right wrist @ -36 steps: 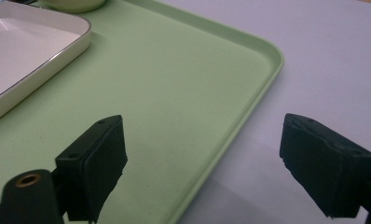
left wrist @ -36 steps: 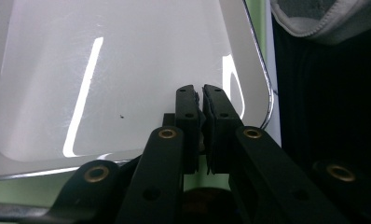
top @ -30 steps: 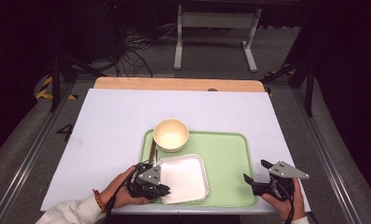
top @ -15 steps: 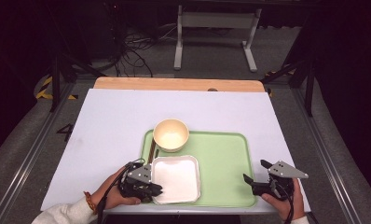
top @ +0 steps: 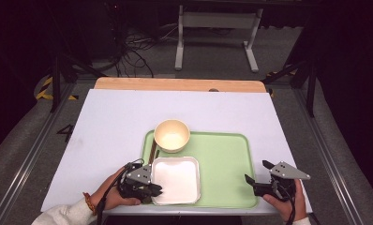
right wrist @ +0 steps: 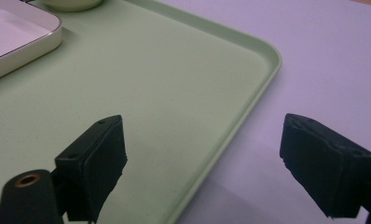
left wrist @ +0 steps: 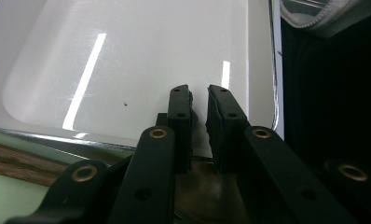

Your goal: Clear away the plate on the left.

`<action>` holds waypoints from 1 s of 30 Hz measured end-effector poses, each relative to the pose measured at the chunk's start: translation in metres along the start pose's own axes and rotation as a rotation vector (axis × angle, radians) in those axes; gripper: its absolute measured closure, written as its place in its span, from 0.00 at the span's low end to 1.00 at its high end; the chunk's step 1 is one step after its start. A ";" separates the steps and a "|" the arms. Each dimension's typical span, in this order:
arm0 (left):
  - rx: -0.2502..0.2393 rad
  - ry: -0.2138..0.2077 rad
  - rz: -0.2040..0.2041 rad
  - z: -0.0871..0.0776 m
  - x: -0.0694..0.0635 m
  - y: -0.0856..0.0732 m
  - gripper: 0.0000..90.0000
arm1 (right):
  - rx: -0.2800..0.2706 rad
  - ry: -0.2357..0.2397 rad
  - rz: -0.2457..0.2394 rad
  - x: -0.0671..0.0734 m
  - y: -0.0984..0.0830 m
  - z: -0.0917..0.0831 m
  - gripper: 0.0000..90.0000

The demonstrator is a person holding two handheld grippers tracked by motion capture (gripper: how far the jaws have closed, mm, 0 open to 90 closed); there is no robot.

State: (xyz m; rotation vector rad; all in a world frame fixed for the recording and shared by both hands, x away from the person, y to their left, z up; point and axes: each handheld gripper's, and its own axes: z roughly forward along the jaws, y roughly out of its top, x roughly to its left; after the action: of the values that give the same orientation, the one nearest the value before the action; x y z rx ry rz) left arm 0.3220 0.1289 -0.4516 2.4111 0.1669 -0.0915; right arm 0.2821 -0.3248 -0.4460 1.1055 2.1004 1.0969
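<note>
High view: I saw the white square plate (top: 176, 179) at the green tray's (top: 222, 164) near-left corner, left tool (top: 145, 190) at its rim, bowl (top: 172, 135) behind.
Left gripper view: left tool pinched the plate's rim (left wrist: 200, 140).
Right gripper view: right tool (right wrist: 207, 163) spread, straddling the tray's edge.
Risk: I judged the thin, glossy rim could slip out.

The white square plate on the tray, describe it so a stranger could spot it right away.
Find the pale green tray on the white table. At the tray's near left corner sits the white square plate, gripped at its rim by the left claw. Unlike the round cream bowl behind it, it is shallow with rounded corners.
</note>
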 end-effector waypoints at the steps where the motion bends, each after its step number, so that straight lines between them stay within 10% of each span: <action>1: 0.000 0.003 0.002 0.000 0.000 0.000 0.89 | 0.000 0.000 -0.001 0.000 0.000 0.000 0.17; 15: -0.059 0.074 0.002 -0.016 0.003 0.001 0.87 | -0.005 -0.016 -0.034 0.002 0.002 -0.002 0.17; 30: -0.137 0.294 -0.001 -0.055 0.014 -0.013 0.66 | -0.016 -0.059 -0.092 0.005 0.008 -0.011 0.16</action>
State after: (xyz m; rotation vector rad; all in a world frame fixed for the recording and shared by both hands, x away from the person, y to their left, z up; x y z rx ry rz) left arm 0.3351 0.1765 -0.4212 2.2770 0.2986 0.2668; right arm 0.2746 -0.3224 -0.4336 1.0113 2.0720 1.0239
